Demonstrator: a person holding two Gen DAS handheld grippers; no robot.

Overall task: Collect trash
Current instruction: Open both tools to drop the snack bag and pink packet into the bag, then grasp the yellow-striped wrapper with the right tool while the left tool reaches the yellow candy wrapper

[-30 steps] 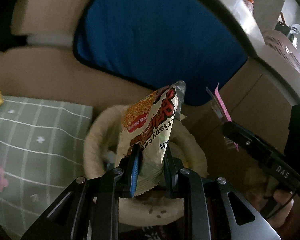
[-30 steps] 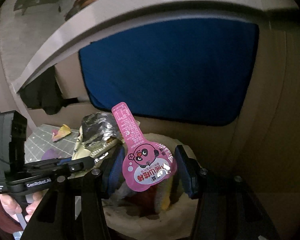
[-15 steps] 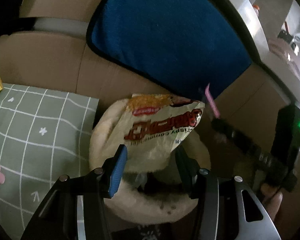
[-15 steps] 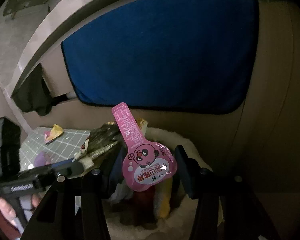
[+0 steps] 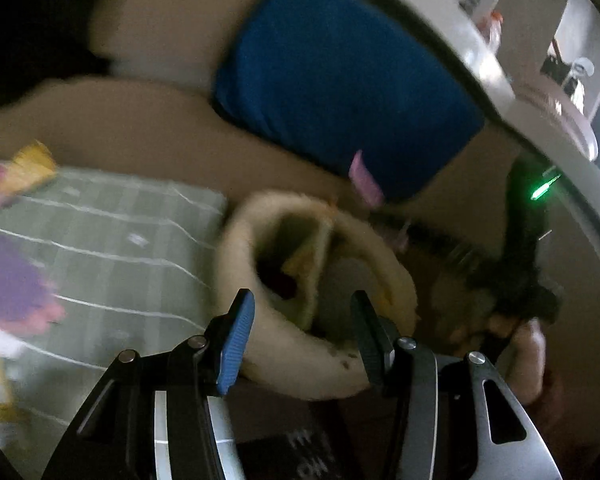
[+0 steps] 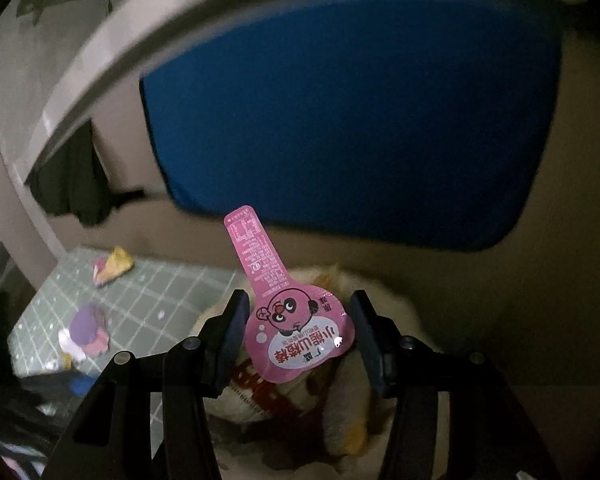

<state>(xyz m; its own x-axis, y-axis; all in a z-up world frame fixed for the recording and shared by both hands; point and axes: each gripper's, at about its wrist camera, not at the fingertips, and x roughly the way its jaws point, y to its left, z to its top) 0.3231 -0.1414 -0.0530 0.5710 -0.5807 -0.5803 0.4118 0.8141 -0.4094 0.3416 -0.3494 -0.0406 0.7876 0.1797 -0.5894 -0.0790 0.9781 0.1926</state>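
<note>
Pink wrapper (image 6: 296,332) upright above cream basket (image 6: 404,316)

The left gripper (image 5: 302,328) points forward and a little down, its two fingers (image 5: 236,340) spread wide apart with nothing between them. The right gripper (image 6: 298,336) points the same way, and its fingers (image 6: 232,336) also stand apart; a pink wrapper (image 6: 296,332) stands between them, but the view does not show whether they press it. In the left view, a bare hand (image 5: 528,356) holds the right gripper from below, at the right edge.
</note>
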